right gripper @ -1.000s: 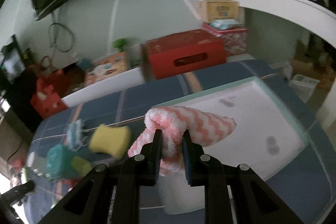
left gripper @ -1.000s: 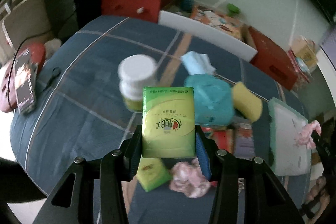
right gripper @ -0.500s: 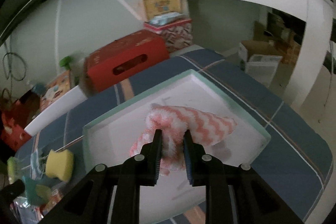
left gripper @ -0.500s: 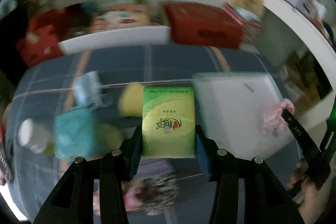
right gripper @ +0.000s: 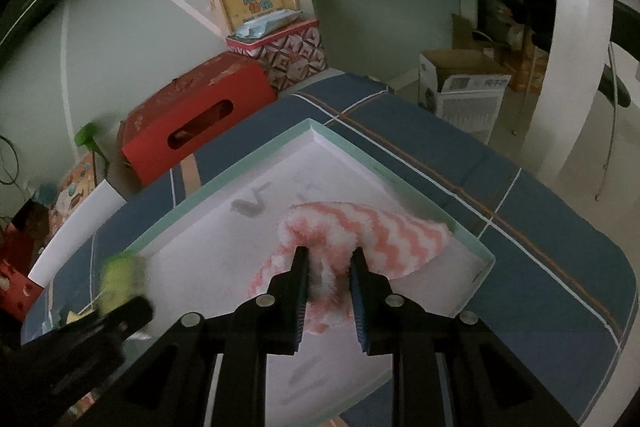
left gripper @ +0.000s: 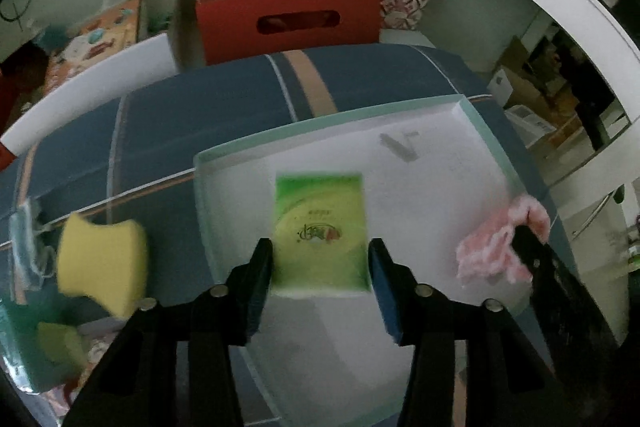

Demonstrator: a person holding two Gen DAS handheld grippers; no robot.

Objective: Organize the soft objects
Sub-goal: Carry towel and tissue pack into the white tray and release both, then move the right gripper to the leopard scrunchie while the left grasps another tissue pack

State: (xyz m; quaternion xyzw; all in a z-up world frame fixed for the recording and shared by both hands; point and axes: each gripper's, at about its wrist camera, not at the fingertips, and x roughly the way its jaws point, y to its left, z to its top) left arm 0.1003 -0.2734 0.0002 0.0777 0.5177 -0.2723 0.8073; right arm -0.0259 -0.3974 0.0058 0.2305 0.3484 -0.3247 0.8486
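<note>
The green tissue pack (left gripper: 320, 231) is blurred and its print unreadable. It is seen between the left tool (left gripper: 320, 267), whose jaws have just been opening and now stand clear of it, over the white tray (left gripper: 476, 123). The pink-and-white cloth (right gripper: 360, 231) lies in the tray between the right tool (right gripper: 330, 263), whose pads, lately clamped, have just been opening yet still touch it.
</note>
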